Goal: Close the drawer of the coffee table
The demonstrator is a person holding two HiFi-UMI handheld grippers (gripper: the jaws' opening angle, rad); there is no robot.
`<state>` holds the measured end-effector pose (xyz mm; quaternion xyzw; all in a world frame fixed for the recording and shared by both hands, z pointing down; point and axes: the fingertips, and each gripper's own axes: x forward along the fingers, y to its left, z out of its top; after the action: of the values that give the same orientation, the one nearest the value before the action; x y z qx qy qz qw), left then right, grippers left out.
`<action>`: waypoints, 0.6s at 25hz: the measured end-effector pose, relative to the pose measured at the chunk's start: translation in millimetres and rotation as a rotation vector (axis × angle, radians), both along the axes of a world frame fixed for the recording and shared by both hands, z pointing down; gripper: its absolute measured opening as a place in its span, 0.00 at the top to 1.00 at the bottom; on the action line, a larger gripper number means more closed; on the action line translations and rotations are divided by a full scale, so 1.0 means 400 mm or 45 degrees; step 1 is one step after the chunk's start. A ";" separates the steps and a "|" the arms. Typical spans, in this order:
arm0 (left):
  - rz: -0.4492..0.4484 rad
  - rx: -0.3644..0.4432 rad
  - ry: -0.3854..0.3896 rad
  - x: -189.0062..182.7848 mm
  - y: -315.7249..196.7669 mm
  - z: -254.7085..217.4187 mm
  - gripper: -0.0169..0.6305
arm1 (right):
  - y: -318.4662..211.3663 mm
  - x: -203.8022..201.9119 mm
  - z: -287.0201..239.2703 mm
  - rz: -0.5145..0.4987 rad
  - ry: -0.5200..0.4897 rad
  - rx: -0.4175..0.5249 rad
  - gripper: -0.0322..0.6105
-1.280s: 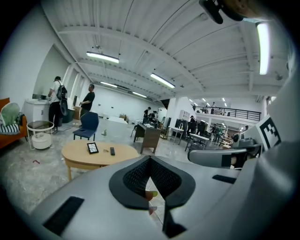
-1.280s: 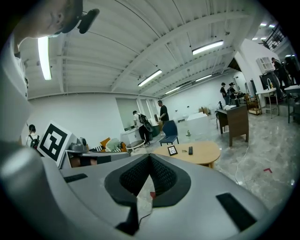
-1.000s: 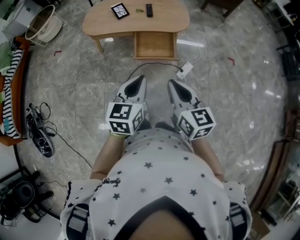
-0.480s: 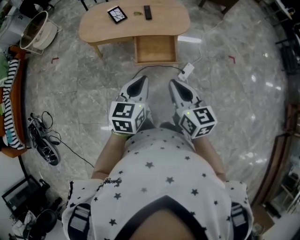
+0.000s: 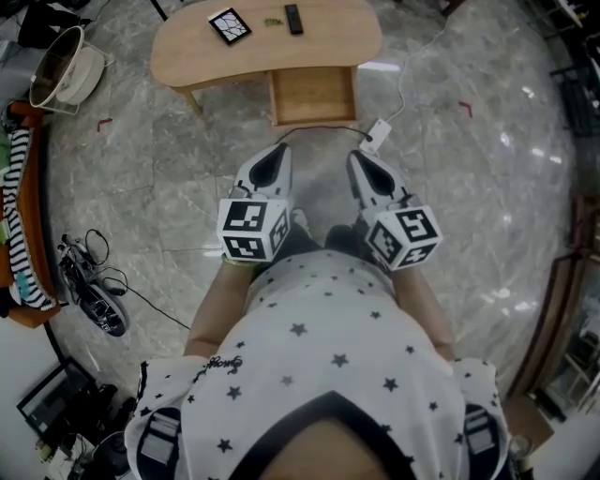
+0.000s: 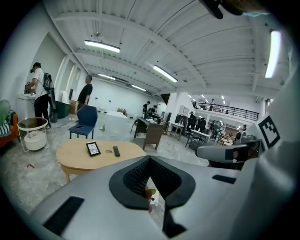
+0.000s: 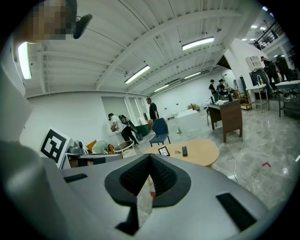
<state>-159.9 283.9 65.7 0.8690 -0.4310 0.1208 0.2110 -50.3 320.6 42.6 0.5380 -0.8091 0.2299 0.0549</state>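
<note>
Ahead, at the top of the head view, the light wooden kidney-shaped coffee table [image 5: 187,56] stands with its shallow wooden drawer [image 5: 314,94] pulled out of the front edge toward the person. The grey left gripper [image 5: 278,150] and the grey right gripper [image 5: 357,156] are held side by side short of it, well apart from the drawer front. Each has its jaws pressed together with nothing between them. On the floor between them and the drawer, a thin black cable [image 5: 309,128] curves just before the drawer front. A white power strip [image 5: 378,137] lies near the drawer's right corner, just beside the right gripper's tip. On the tabletop rest a black-framed tablet [image 5: 230,25], a small green object [image 5: 273,22] and a black remote control [image 5: 294,19]. To the left are a round white pot in a wire stand [image 5: 58,70], a striped cloth [image 5: 14,216] and a tangle of black cords [image 5: 89,291]. The floor is polished grey marble [image 5: 469,216] with small red tape marks [image 5: 105,122]. The gripper views show a large white hall with strip lights [image 6: 101,46], a blue chair [image 6: 86,122] and people standing far off.
</note>
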 end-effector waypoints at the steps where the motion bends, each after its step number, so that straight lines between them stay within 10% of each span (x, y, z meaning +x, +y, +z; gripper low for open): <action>1: -0.009 0.000 -0.003 -0.006 -0.011 0.005 0.97 | -0.009 0.003 0.002 0.006 0.002 -0.002 0.94; 15: -0.017 -0.021 -0.059 -0.044 -0.100 0.073 0.97 | -0.073 0.072 0.057 0.089 0.036 -0.051 0.94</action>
<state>-177.6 243.8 95.0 0.8614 -0.4405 0.1428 0.2088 -21.5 291.4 65.3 0.5679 -0.7842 0.2403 0.0691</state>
